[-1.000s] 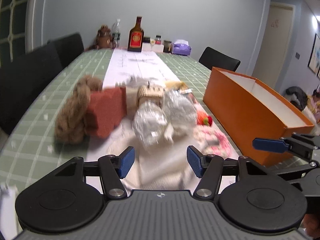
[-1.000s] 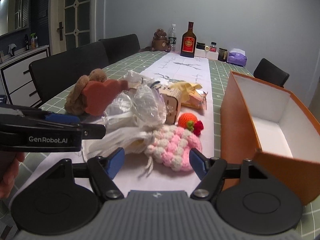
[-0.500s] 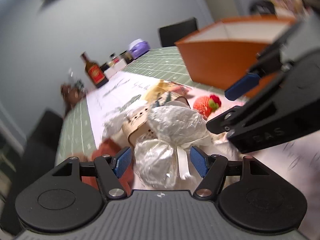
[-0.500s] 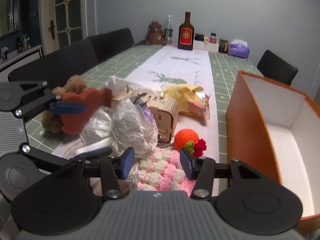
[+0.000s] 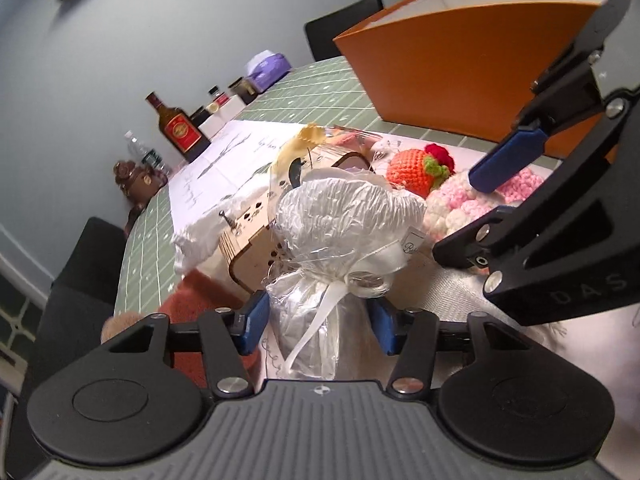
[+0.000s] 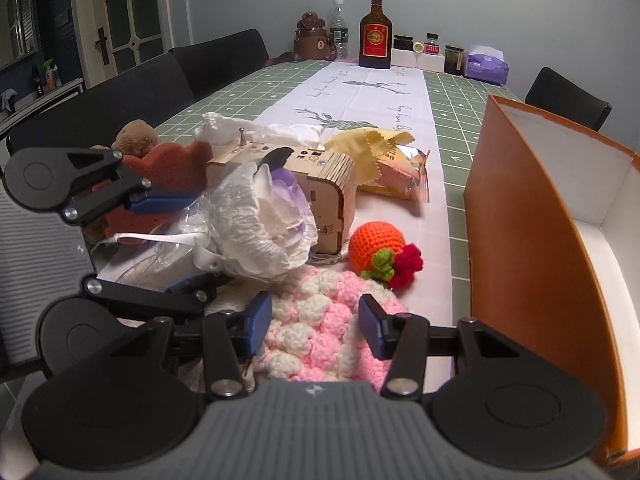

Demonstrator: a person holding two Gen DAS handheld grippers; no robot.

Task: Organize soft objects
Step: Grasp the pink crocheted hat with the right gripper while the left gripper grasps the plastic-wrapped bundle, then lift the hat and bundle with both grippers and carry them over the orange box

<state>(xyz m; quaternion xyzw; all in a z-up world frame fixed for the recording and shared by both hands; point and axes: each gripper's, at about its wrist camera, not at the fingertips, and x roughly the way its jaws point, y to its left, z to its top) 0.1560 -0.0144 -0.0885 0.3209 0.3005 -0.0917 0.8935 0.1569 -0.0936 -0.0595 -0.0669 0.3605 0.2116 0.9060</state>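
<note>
My left gripper [image 5: 318,320] is open, its blue pads on either side of the lower part of a white cellophane-wrapped bundle [image 5: 344,224] tied with a ribbon. The bundle also shows in the right wrist view [image 6: 256,232], with the left gripper [image 6: 180,240] around it. My right gripper [image 6: 314,326] is open over a pink and white crocheted piece [image 6: 320,332], pads on either side of it. An orange crocheted fruit [image 6: 374,244] lies just beyond. A red sponge [image 6: 172,168] and brown plush bear [image 6: 136,136] lie at the left.
An open orange box [image 6: 520,216] stands at the right. A wooden box [image 6: 316,184], a yellow cloth [image 6: 372,140] and a snack packet [image 6: 400,176] lie in the pile. A bottle [image 6: 375,36], jars and a tissue pack [image 6: 486,66] stand at the far end. Black chairs line the left side.
My left gripper has tilted and moved forward until its pads flank the wrapped bundle. My right gripper has moved forward and down over the pink crocheted piece, its pads closer together.
</note>
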